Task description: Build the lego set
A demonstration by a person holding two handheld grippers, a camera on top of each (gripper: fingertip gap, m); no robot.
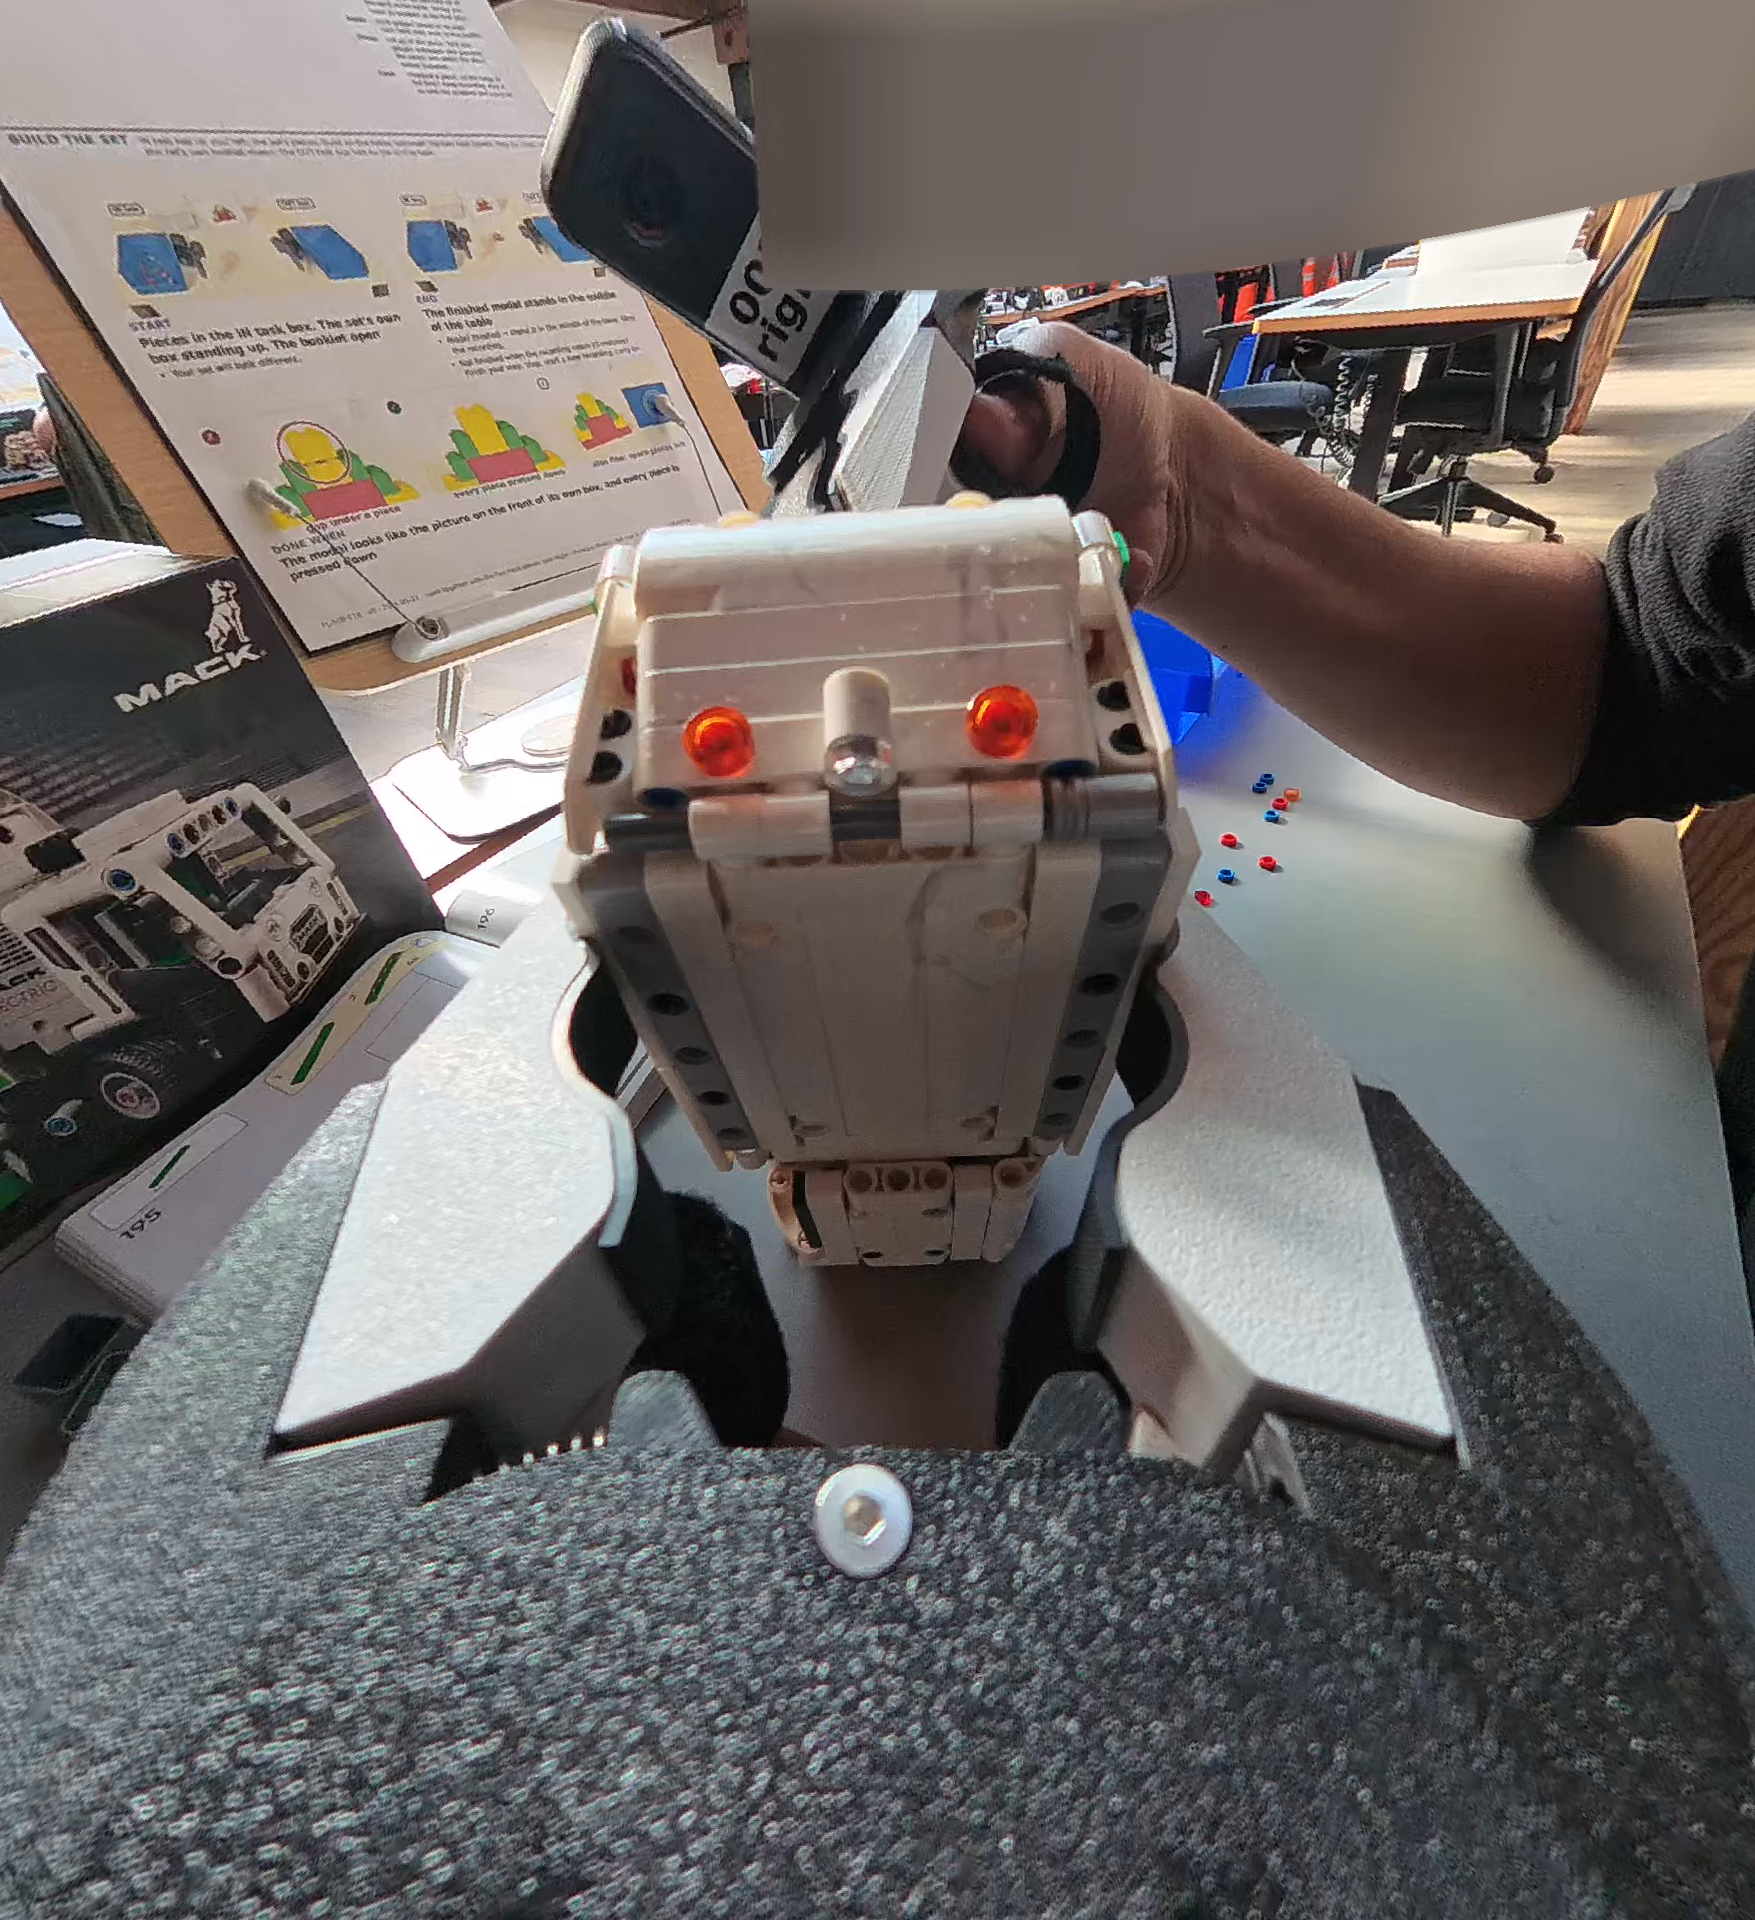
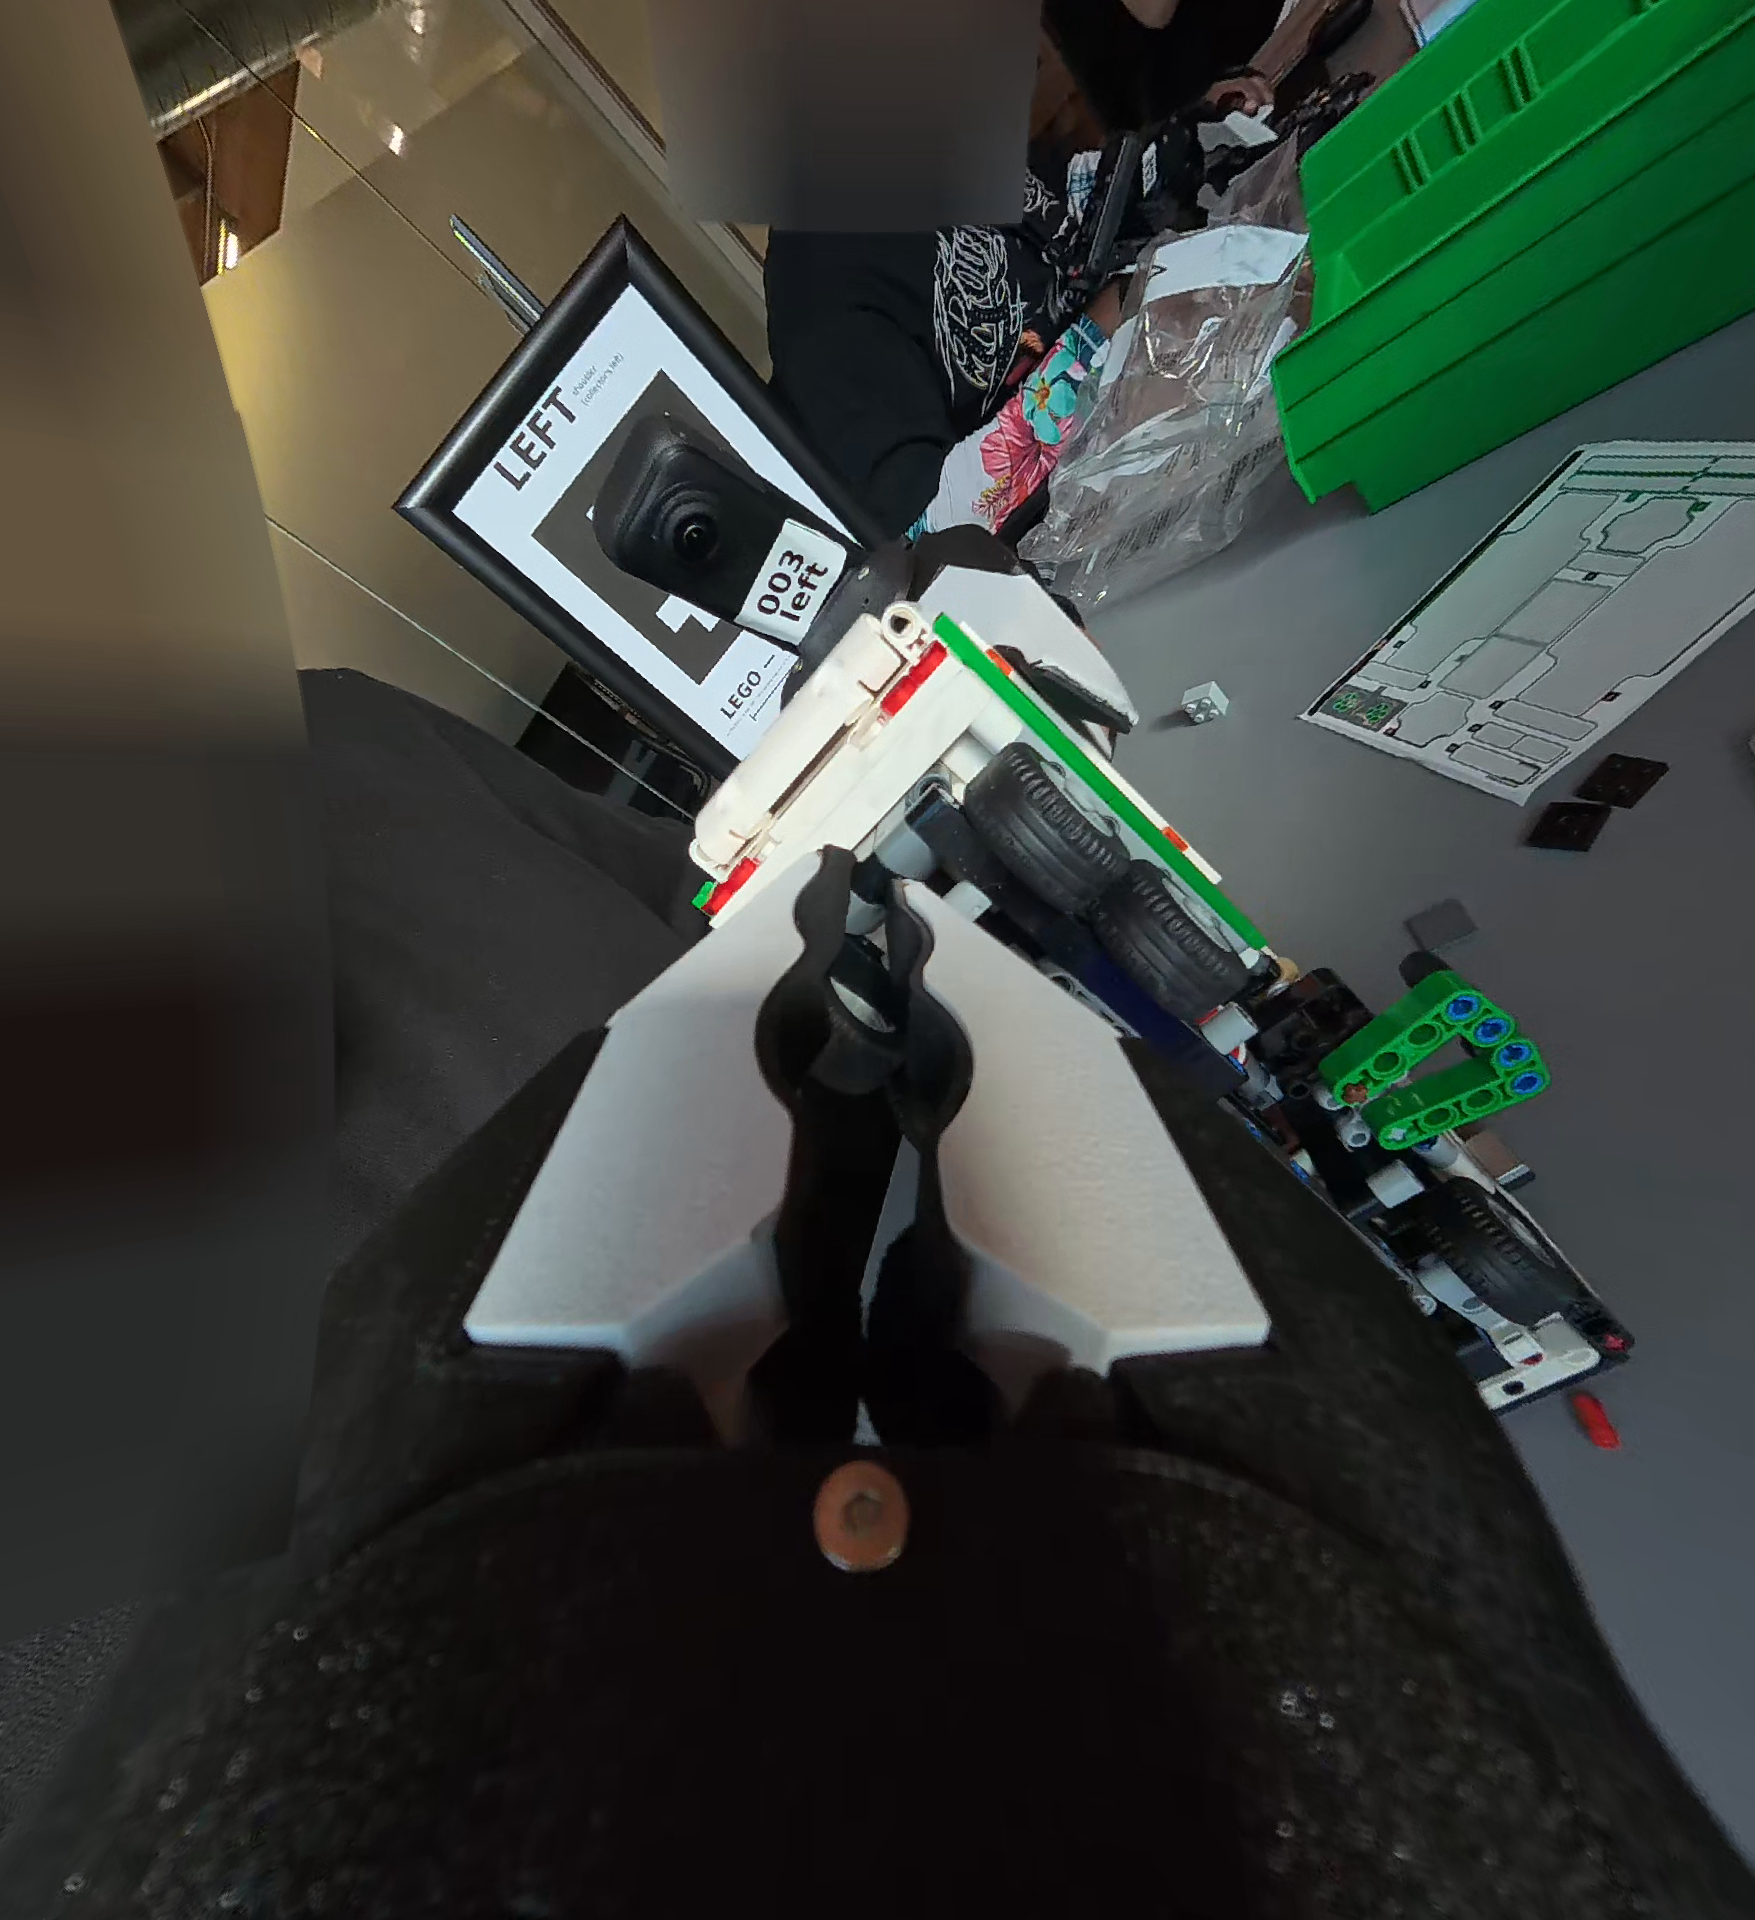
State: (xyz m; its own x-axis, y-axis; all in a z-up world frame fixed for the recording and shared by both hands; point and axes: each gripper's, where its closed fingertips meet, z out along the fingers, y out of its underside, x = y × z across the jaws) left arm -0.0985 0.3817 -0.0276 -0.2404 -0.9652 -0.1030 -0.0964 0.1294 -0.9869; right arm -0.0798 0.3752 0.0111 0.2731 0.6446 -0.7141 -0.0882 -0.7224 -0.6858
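The white lego truck (image 1: 862, 831) fills the left wrist view, rear end toward me, with two orange round lights. My left gripper (image 1: 873, 997) is shut on its sides, one white finger (image 1: 499, 1195) on each flank. In the right wrist view the truck (image 2: 852, 748) lies tilted with black wheels (image 2: 1049, 831) and a green stripe showing. My right gripper (image 2: 857, 894) is almost closed at the truck's rear underside, shut on a small grey pin-like piece (image 2: 857, 1003) there. The right gripper's camera (image 1: 655, 197) and a hand (image 1: 1081, 457) show behind the truck.
The set's box (image 1: 125, 883), an open booklet (image 1: 260, 1101) and an instruction sheet on a stand (image 1: 333, 312) are at the left. Small loose studs (image 1: 1257, 831) lie to the right. A green bin (image 2: 1579, 229), plastic bags (image 2: 1164, 416), a sticker sheet (image 2: 1579, 623) and green beams (image 2: 1434, 1060) are on the grey table. Some 5 cm of space lies between my two pairs of fingers.
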